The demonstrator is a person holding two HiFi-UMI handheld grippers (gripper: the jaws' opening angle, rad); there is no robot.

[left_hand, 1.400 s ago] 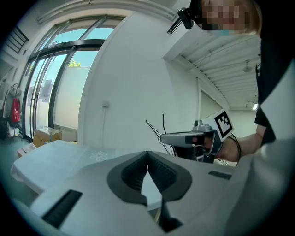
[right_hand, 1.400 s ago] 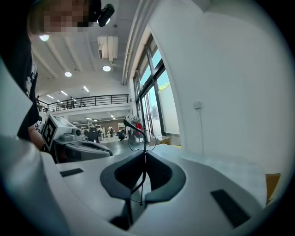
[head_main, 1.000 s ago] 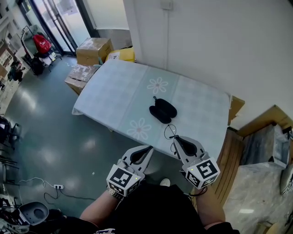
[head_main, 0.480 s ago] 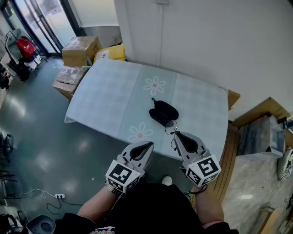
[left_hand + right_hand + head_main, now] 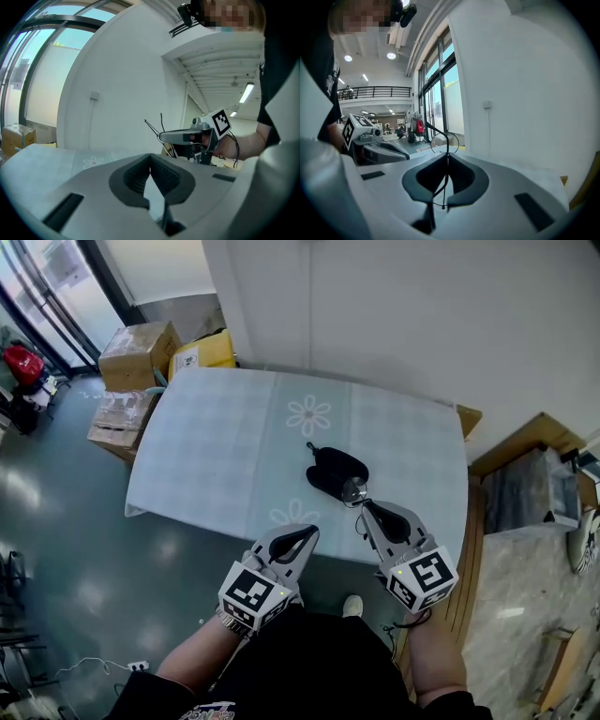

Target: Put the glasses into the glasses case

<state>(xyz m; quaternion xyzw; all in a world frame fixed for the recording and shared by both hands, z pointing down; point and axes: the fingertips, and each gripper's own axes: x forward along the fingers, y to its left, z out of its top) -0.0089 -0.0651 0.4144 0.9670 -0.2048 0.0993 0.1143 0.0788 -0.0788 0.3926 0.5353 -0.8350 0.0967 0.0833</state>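
Observation:
A black glasses case (image 5: 334, 471) lies on the table (image 5: 225, 446), near its front edge and right of the middle. It shows as two dark lobes; whether it lies open I cannot tell. My right gripper (image 5: 367, 507) is shut on thin wire-rimmed glasses (image 5: 353, 490), held in the air just in front of the case. In the right gripper view the glasses (image 5: 446, 139) stand upright, pinched between the closed jaws of my right gripper (image 5: 447, 158). My left gripper (image 5: 310, 532) hangs off the table's front edge, shut and empty, its tips (image 5: 150, 156) meeting.
The table carries a pale checked cloth with flower prints and stands against a white wall (image 5: 403, 315). Cardboard boxes (image 5: 136, 345) and a yellow box (image 5: 204, 351) sit on the floor at the far left. Wooden boards (image 5: 530, 437) and a grey block (image 5: 530, 502) stand to the right.
Both grippers have come closer to the table's front edge. The glasses in the right gripper now sit right at the case's near side. The head view has shifted left.

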